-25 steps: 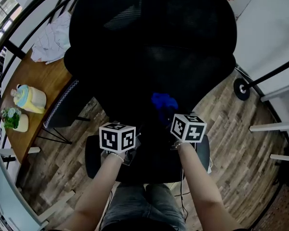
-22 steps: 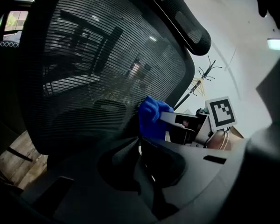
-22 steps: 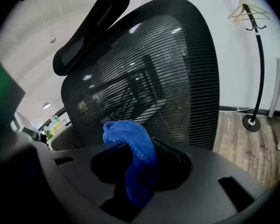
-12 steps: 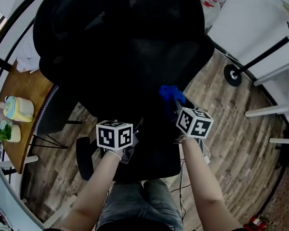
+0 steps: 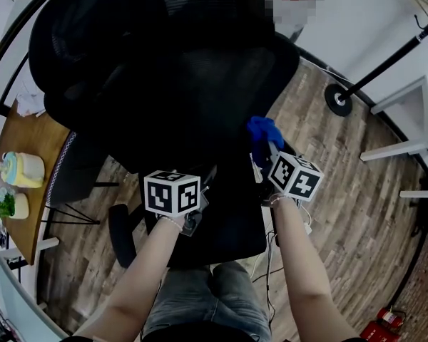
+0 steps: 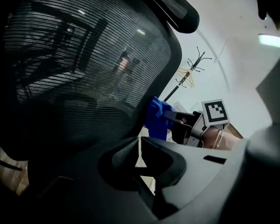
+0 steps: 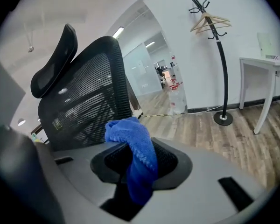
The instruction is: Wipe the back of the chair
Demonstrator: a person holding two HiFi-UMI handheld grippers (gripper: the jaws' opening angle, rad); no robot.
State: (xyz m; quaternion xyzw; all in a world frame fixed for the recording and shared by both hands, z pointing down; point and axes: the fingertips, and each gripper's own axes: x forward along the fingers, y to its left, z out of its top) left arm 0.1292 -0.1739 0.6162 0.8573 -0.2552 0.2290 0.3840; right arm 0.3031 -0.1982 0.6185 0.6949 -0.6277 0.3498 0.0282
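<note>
- Right gripper (image 7: 139, 169): jaws pinching a blue cloth (image 7: 133, 134), which bunches just above and ahead of them.
- Chair back (image 6: 84, 69): black mesh, its side edge at the cloth, ahead-left of the right gripper.
- Left gripper (image 6: 139, 157): jaws pressed together, nothing between; chair back close ahead.

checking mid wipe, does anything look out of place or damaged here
Nothing stands out. The blue cloth is clamped in the right gripper at the chair back's right edge, and the mesh looks intact.
</note>
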